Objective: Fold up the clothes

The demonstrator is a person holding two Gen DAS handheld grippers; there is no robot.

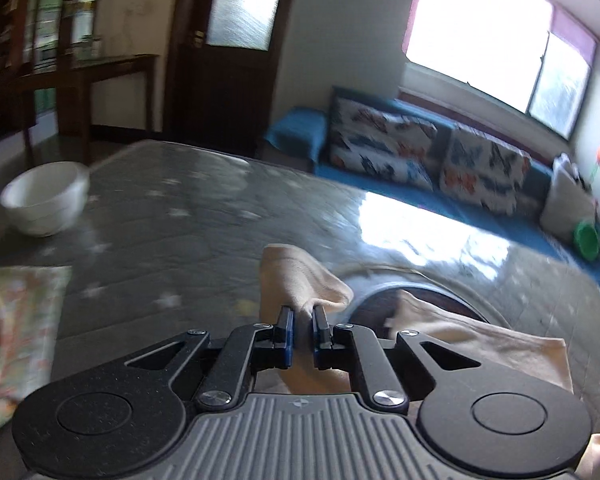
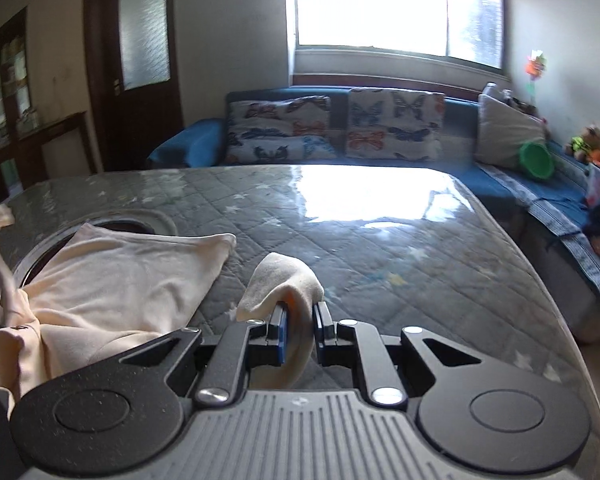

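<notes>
We see both claws, left gripper (image 1: 303, 312) and right gripper (image 2: 303, 308), clenched on the cream garment (image 2: 112, 276); white bowl (image 1: 46, 196) far left on the table (image 2: 380, 248).

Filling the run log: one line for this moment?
left gripper: shut on cream garment | right gripper: shut on cream garment | garment partly lifted over quilted table

Both wrist cameras sit low over the quilted table (image 2: 380, 248), close to its near edge, facing the blue sofa (image 2: 452, 160); the left view tilts, and both share the cream garment (image 1: 480, 344).
</notes>
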